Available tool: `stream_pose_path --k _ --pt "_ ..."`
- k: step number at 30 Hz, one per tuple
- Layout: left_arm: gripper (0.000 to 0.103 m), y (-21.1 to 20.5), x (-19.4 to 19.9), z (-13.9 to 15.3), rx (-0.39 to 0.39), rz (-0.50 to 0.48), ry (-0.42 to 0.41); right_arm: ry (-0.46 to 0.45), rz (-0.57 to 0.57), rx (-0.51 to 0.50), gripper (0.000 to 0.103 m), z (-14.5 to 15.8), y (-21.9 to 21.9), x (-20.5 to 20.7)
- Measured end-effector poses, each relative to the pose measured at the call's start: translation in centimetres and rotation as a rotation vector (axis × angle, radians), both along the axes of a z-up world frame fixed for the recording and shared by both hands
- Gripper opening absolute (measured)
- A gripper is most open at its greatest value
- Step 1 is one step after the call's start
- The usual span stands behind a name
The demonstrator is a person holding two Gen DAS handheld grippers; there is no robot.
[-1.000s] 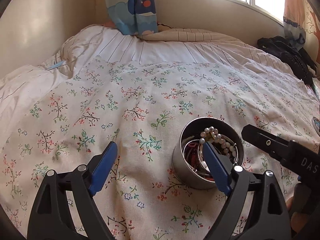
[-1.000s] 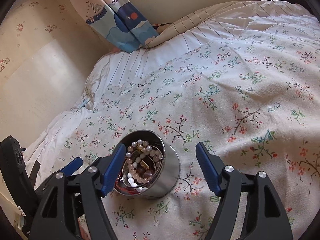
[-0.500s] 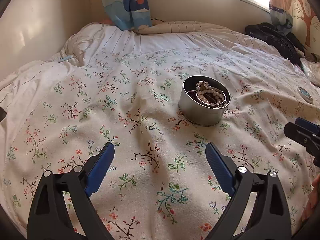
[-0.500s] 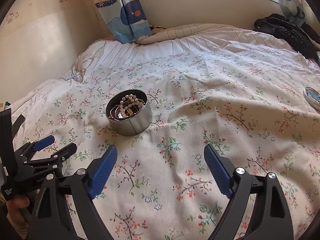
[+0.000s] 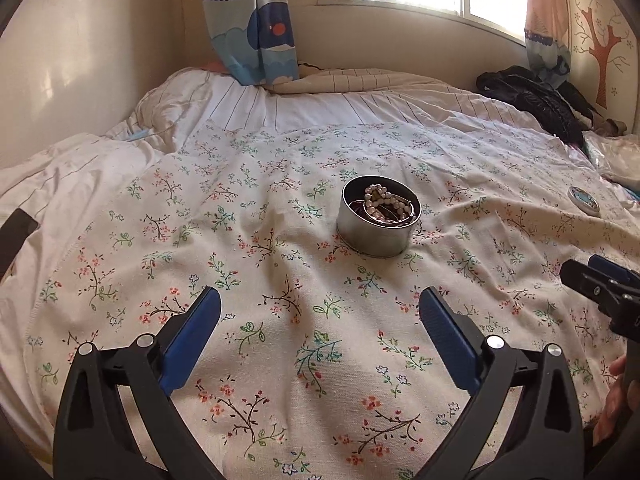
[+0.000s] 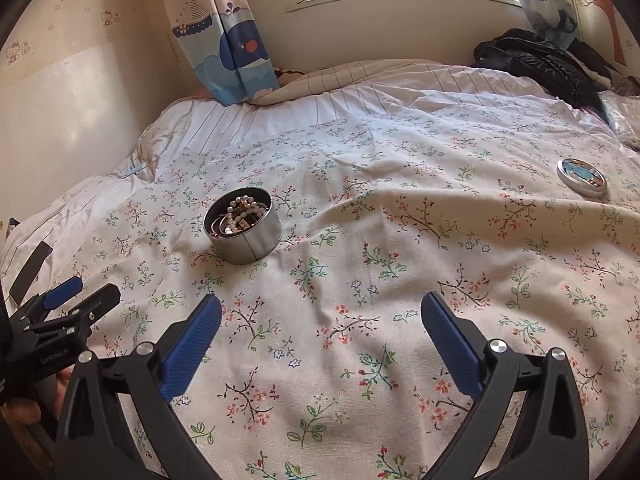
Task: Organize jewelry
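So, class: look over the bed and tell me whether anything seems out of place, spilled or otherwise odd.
The round tin stands upright on the floral cover, open, with pearl beads heaped at its rim, none spilled. Its likely lid lies well apart to the right. Nothing looks damaged.

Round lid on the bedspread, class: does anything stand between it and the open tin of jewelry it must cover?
Nothing visible does: only bare flowered bedspread lies between the lid and the tin.
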State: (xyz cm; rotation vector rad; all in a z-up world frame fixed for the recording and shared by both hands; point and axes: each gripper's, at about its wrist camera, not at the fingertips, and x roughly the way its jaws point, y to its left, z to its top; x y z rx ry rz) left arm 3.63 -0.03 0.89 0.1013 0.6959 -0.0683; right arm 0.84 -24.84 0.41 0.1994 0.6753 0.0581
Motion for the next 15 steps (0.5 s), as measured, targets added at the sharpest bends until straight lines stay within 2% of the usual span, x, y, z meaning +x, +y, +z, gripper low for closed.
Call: stream_pose_path --k 6,15 --pt "0.095 -0.8 -0.6 0.1 0.033 -0.014 -0.016 -0.034 -0.054 -0.021 0.096 0.6 -0.5 -1.2" --pt "0.095 0.1 -0.3 -0.3 -0.015 0.003 0.003 -0.064 -0.067 -0.05 0.096 1.1 -0.1 -1.6"
